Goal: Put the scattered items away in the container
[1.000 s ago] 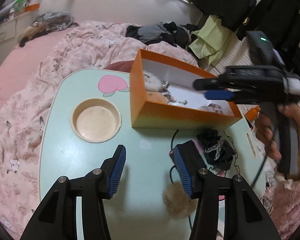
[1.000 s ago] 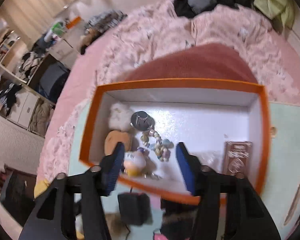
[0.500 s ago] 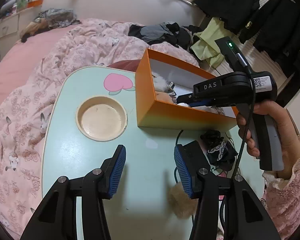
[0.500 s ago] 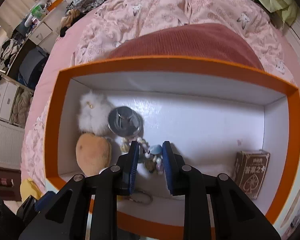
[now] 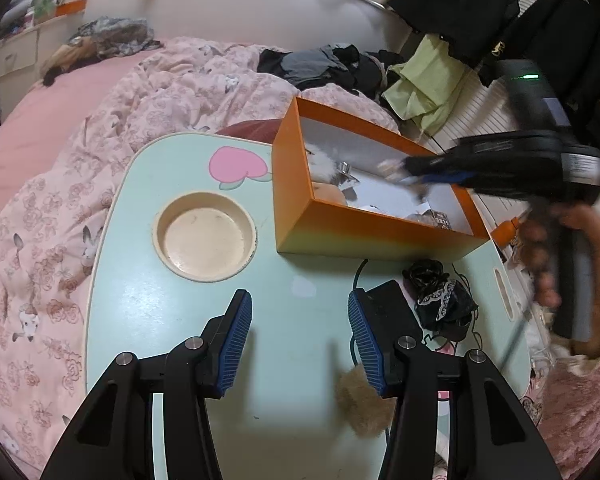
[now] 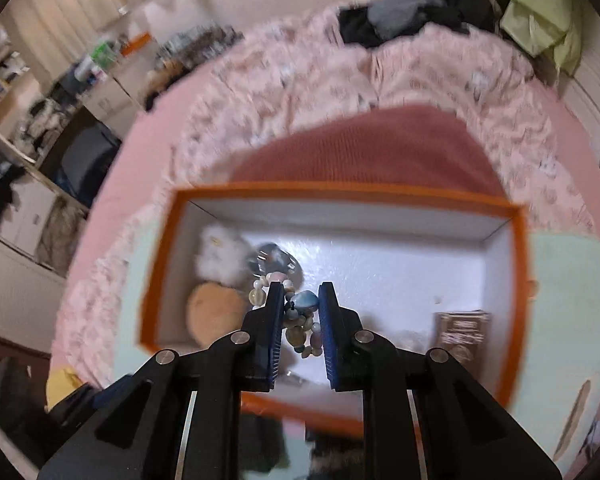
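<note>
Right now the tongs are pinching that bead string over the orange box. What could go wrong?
1. The right tongs grip the bead string by only part of it; loose beads dangle below and might slip free or snag.
2. It hangs over the orange box, so a drop could land on the white fluffy ball or the metal piece beside it.
3. The black lace bundle and brown pompom on the table could be forgotten.

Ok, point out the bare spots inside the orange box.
Orange box: the white floor between the metal disc and the card pack is bare. Crowded at the left end: white pompom, tan plush, plus the bead bracelet in the right gripper.
</note>
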A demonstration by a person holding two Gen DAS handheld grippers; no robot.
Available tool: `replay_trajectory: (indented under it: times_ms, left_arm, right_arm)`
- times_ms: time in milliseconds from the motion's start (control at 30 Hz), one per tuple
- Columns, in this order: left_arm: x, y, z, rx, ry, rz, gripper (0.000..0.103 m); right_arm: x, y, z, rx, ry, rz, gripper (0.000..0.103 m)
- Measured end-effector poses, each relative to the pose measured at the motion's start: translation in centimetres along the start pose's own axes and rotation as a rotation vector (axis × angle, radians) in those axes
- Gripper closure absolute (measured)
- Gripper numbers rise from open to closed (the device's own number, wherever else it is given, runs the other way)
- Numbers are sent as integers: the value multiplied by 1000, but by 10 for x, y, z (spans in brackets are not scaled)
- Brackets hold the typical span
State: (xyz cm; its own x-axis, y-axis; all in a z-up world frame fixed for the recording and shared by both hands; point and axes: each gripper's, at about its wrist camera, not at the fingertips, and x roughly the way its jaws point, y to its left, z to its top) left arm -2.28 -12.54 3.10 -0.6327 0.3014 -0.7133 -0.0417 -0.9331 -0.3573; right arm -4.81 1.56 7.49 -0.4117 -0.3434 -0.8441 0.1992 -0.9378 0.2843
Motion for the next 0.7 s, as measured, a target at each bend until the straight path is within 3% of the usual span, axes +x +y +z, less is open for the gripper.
replay_trajectory:
  times_ms: [133, 233, 367, 467, 700]
  left_arm:
    - [2, -1, -1, 0, 6, 5, 54]
    - [4, -4, -1, 5, 11, 6, 54]
    - [6, -10, -4, 16, 19, 8, 54]
    - [8, -16, -6, 30, 26, 7, 54]
    - [11, -22, -9, 45, 40, 1, 54]
  right_arm:
    - [-51, 1, -17, -17, -88, 62, 84]
    - [-62, 2, -47, -46, -97, 86, 84]
    - [-38, -11, -90, -8, -36, 135, 84]
    - [-18, -16, -112, 14, -27, 124, 84]
    - [-4, -7, -120, -48, -70, 114, 82]
